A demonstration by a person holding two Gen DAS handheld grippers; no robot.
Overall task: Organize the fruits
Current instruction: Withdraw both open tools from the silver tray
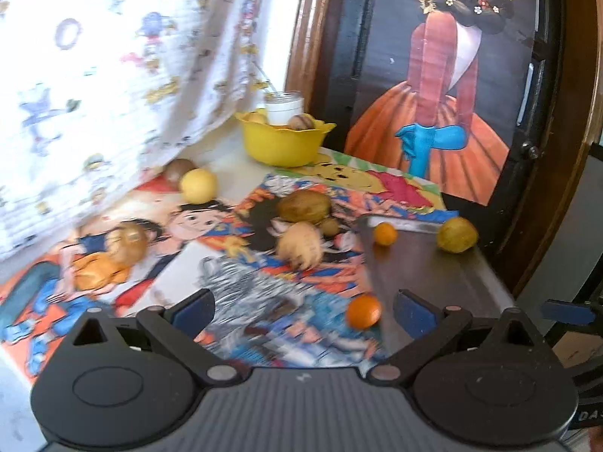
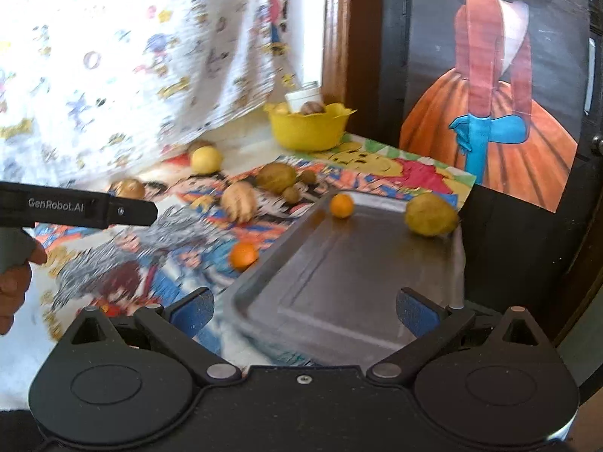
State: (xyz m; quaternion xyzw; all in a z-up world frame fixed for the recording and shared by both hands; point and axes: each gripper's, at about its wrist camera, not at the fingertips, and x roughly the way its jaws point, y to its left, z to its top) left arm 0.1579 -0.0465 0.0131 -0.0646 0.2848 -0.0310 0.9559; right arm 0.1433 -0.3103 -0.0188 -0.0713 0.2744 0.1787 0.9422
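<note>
Jaws on both your left gripper (image 1: 303, 310) and right gripper (image 2: 304, 310) stand wide, holding nothing. Small orange (image 1: 363, 311) lies on the bench between your left jaws, just beside the metal tray (image 2: 339, 275). Yellow bowl (image 1: 282, 143) sits well beyond.

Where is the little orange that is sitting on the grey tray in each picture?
Left wrist view: the small orange sits right of centre, at the metal tray's far left corner.
Right wrist view: the same orange is just above centre, at the tray's far edge.
Shared landmark: the yellow bowl stands behind it in both.
</note>
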